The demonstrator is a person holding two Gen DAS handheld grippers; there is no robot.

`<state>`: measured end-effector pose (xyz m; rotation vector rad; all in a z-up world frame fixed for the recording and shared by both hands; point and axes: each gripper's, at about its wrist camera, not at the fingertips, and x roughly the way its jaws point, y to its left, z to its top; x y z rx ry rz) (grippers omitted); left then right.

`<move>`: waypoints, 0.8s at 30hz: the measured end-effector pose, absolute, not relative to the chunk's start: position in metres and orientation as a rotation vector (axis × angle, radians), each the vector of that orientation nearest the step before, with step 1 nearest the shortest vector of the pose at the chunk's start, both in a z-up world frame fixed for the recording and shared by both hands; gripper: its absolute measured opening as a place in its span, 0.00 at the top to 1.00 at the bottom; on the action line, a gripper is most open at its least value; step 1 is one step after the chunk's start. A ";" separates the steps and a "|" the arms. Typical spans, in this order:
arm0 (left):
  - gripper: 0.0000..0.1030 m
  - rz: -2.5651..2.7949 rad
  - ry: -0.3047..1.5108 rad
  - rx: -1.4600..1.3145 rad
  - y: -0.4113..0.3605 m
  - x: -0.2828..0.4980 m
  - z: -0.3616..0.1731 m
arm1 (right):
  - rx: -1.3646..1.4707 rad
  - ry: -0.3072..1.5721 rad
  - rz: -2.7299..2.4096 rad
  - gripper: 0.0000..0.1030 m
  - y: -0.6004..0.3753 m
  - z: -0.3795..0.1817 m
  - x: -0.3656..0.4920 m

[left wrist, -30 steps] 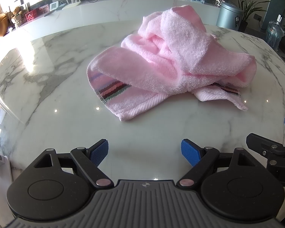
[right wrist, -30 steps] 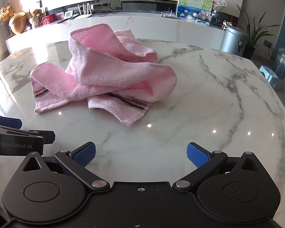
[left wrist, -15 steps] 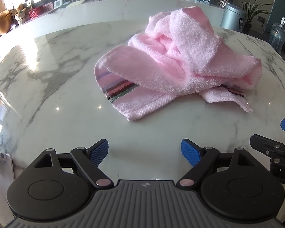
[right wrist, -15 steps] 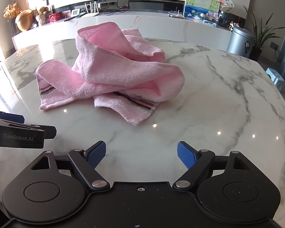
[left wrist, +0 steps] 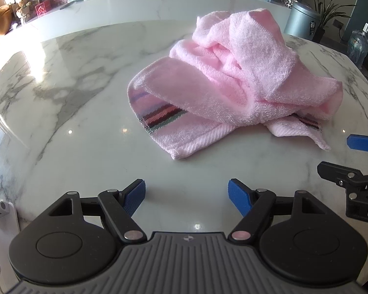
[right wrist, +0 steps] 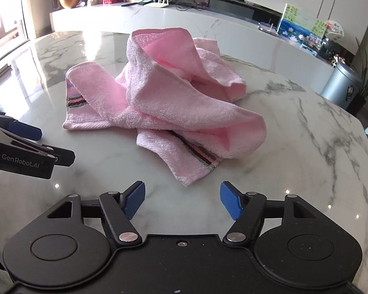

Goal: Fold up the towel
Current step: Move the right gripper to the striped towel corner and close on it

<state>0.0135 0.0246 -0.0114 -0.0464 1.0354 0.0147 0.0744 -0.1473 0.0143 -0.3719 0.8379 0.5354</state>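
A crumpled pink towel [left wrist: 235,83] with striped borders lies heaped on a white marble table [left wrist: 73,93]. My left gripper [left wrist: 186,197] hovers over the near table edge, open, with only bare marble between its blue pads; the towel's nearest corner lies a little ahead of it. In the right wrist view the same towel [right wrist: 164,100] sits ahead, and one striped corner [right wrist: 191,169] points toward my right gripper [right wrist: 182,199]. Its jaws are closing with nothing between them. Each gripper shows at the side of the other's view.
A long white marble counter [right wrist: 184,17] with routers, pictures and ornaments runs behind the table. A grey metal bin [right wrist: 341,85] and a potted plant [left wrist: 323,7] stand on the floor beyond the table's far right. A water bottle [left wrist: 358,46] stands further right.
The right gripper's jaws have narrowed, and its view has rolled and drawn nearer the towel's striped corner. The left view has shifted so the towel sits further right.
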 end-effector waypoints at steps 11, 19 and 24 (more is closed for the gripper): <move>0.28 -0.068 1.010 0.035 0.018 0.043 0.000 | -0.473 0.850 0.675 0.63 -0.130 0.006 0.101; 0.28 -0.068 1.039 0.037 0.021 0.059 -0.009 | -0.429 0.901 0.702 0.95 -0.136 0.006 0.108; 0.28 -0.051 1.054 0.037 0.025 0.065 -0.014 | -0.428 0.935 0.721 0.98 -0.148 0.013 0.104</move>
